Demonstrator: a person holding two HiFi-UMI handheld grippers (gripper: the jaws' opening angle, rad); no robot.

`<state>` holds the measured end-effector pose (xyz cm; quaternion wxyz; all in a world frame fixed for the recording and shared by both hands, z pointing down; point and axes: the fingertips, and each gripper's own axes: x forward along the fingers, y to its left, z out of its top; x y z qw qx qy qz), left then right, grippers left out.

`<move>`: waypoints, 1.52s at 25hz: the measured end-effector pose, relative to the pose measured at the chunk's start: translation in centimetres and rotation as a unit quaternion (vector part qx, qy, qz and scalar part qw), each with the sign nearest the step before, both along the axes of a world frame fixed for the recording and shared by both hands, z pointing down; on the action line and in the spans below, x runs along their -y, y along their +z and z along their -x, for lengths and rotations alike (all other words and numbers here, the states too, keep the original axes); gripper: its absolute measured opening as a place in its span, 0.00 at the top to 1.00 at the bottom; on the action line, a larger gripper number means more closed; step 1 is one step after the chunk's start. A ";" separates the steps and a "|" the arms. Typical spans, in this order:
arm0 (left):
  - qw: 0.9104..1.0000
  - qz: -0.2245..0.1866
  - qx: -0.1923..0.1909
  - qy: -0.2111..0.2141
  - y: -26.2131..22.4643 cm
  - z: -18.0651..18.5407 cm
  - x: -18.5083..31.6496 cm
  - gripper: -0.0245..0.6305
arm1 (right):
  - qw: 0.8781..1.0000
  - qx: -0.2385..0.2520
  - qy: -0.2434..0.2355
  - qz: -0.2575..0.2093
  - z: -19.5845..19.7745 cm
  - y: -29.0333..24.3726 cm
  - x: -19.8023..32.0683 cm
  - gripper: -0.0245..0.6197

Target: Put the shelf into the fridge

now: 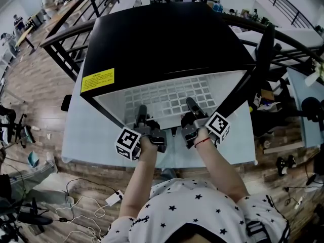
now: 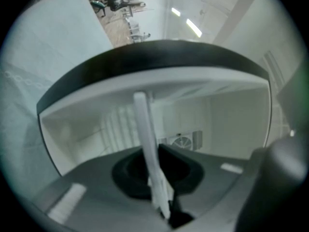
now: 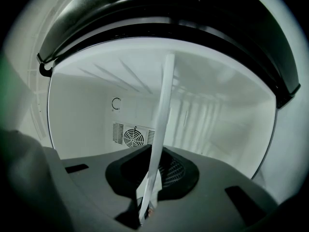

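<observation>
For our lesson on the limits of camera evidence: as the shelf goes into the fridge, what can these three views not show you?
- Head view: the far edge of the shelf, hidden under the top of the fridge.
- Head view: print on the yellow label, too small.
- Left gripper view: the ledges inside the fridge, blurred.
- Both gripper views: the shelf's grid, seen edge-on only.

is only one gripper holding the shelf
No, the left gripper and the right gripper each clamp the near edge of the shelf.
</observation>
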<state>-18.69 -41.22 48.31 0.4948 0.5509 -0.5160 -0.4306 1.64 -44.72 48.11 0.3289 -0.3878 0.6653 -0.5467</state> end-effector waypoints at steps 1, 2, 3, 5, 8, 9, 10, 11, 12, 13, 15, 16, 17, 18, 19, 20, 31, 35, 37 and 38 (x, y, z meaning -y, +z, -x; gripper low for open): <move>1.000 0.000 0.000 -0.001 0.0 0.0 0.2 0.91 | 1.000 0.000 0.000 0.000 0.1 0.0 0.1 0.90; 1.000 0.000 -0.001 -0.003 0.0 0.1 0.3 0.91 | 1.000 0.000 0.000 0.000 0.1 -0.1 0.3 0.90; 1.000 0.000 -0.001 -0.004 0.0 0.1 0.4 0.91 | 1.000 -0.001 0.001 0.000 0.2 -0.1 0.4 0.90; 1.000 0.000 -0.001 -0.006 0.0 0.2 0.6 0.91 | 1.000 -0.002 0.001 0.000 0.2 0.0 0.6 0.90; 1.000 -0.001 -0.001 -0.008 0.0 0.4 1.0 0.91 | 1.000 -0.002 0.001 -0.001 0.4 0.0 1.0 0.90; 1.000 -0.001 -0.001 -0.009 0.0 0.4 1.1 0.91 | 1.000 -0.003 0.001 -0.001 0.5 0.0 1.1 0.90; 1.000 -0.001 -0.001 -0.010 0.0 0.4 1.2 0.91 | 1.000 -0.005 0.001 0.000 0.5 0.0 1.2 0.90; 1.000 -0.001 -0.001 -0.011 0.0 0.4 1.3 0.91 | 1.000 -0.007 0.001 0.000 0.4 0.0 1.3 0.90; 1.000 -0.001 -0.001 -0.011 0.0 0.4 1.4 0.91 | 1.000 -0.008 0.001 0.001 0.4 -0.1 1.4 0.90; 1.000 -0.001 0.000 -0.012 -0.1 0.4 1.6 0.91 | 1.000 -0.006 0.002 0.001 0.4 -0.1 1.5 0.90; 1.000 -0.002 0.001 -0.014 -0.1 0.4 1.8 0.91 | 1.000 -0.002 0.004 0.000 0.5 -0.2 1.8 0.90; 1.000 -0.002 0.001 -0.015 -0.1 0.4 2.0 0.91 | 1.000 -0.001 0.005 0.000 0.5 -0.1 1.9 0.90; 1.000 -0.002 0.001 -0.016 -0.1 0.5 2.1 0.91 | 1.000 0.000 0.005 0.001 0.5 -0.1 2.1 0.90; 1.000 -0.002 0.001 -0.017 -0.1 0.5 2.3 0.91 | 1.000 0.000 0.006 0.001 0.5 -0.1 2.3 0.90; 1.000 -0.002 0.001 -0.018 -0.1 0.5 2.5 0.91 | 1.000 -0.001 0.006 0.001 0.5 -0.1 2.5 0.90; 1.000 -0.002 0.002 -0.019 -0.1 0.6 2.6 0.91 | 1.000 -0.001 0.007 0.000 0.6 -0.1 2.7 0.90; 1.000 -0.009 -0.004 -0.018 0.0 0.7 3.3 0.91 | 1.000 -0.004 0.012 -0.005 0.7 0.0 3.2 0.90; 1.000 -0.009 -0.005 -0.016 0.1 0.6 3.3 0.91 | 1.000 -0.002 0.013 -0.003 0.6 0.0 3.2 0.90; 1.000 -0.009 -0.002 -0.016 0.0 0.6 3.3 0.91 | 1.000 -0.002 0.014 -0.003 0.6 0.0 3.2 0.90; 1.000 -0.008 -0.001 -0.017 0.0 0.6 3.3 0.91 | 1.000 -0.002 0.014 -0.003 0.6 0.0 3.2 0.90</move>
